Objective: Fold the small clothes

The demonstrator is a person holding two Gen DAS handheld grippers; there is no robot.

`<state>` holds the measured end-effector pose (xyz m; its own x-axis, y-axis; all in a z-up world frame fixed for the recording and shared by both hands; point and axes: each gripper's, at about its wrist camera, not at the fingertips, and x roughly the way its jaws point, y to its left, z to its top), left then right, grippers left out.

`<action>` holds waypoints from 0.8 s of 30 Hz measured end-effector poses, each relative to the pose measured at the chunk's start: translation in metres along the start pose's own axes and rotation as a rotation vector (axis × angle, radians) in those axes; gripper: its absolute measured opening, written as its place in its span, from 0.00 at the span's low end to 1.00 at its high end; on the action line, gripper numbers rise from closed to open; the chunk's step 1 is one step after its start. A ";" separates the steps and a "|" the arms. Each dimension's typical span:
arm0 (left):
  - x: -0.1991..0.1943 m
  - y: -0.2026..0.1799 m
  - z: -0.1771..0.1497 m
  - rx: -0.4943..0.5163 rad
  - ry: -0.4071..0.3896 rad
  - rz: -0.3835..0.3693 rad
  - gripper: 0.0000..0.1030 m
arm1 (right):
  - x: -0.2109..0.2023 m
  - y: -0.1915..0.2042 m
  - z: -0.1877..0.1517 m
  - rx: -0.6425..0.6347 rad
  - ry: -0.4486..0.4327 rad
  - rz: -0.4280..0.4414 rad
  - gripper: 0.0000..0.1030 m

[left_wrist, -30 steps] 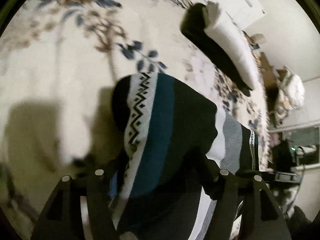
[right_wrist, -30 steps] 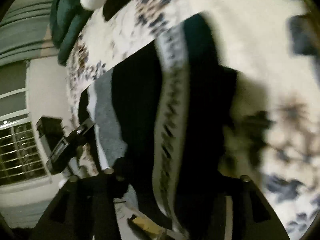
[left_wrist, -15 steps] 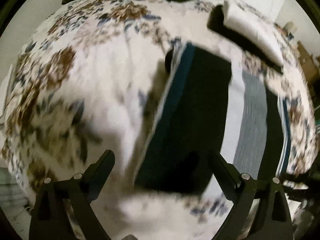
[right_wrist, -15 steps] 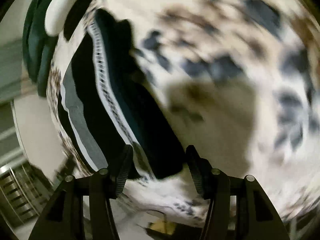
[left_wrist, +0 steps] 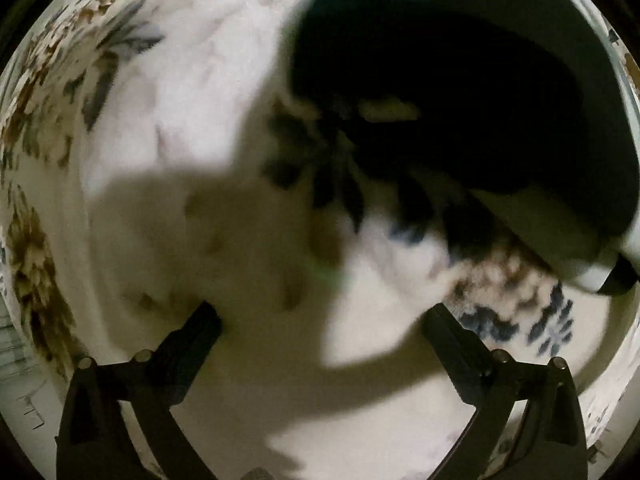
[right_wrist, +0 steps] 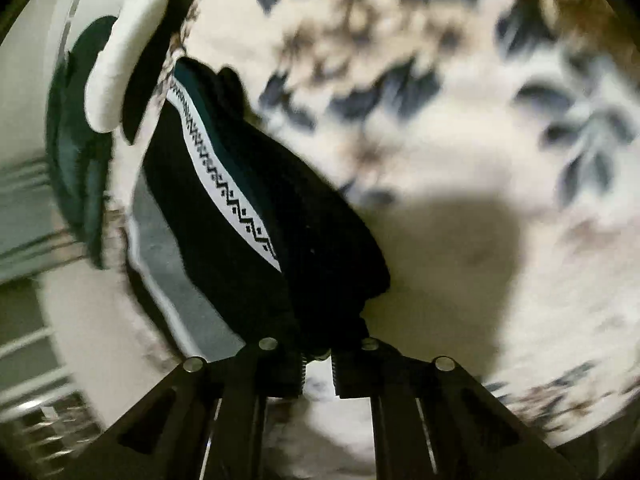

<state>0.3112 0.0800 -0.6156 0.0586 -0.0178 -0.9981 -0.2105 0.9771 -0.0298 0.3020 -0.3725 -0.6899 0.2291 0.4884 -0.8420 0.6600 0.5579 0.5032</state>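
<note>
Everything sits on a bed with a cream floral bedspread [right_wrist: 460, 128], printed with blurry blue-grey leaves and brown blossoms. Hard light from above throws big dark shadows [left_wrist: 224, 232] across it. Far left in the right wrist view there's a dark green pillow [right_wrist: 76, 152] by a pale wall [right_wrist: 24, 92], and lower left some window bars [right_wrist: 44, 428], all pretty smeared.

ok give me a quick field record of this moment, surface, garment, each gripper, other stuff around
surface: floral bedspread
garment: dark striped knit garment, white zigzag band, lying folded on the bedspread
right gripper: just closed, shut on the garment's near corner
left gripper: just opened wide, nothing between its fingers, over bare bedspread
other: white and black folded item beyond the garment
blur: both views smeared, fine detail unclear
</note>
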 end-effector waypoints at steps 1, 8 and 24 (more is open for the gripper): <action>0.000 0.000 -0.001 -0.002 -0.011 0.002 1.00 | 0.001 -0.003 0.002 -0.002 0.026 0.005 0.10; -0.004 0.003 -0.009 0.005 -0.061 -0.017 1.00 | 0.003 -0.008 -0.013 0.063 0.108 0.101 0.57; -0.113 0.033 0.029 -0.065 -0.216 -0.062 1.00 | 0.044 0.057 -0.053 -0.135 0.251 0.079 0.28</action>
<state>0.3259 0.1207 -0.5022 0.2797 -0.0252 -0.9597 -0.2619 0.9598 -0.1015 0.3116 -0.2841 -0.6879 0.0803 0.6752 -0.7332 0.5424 0.5876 0.6005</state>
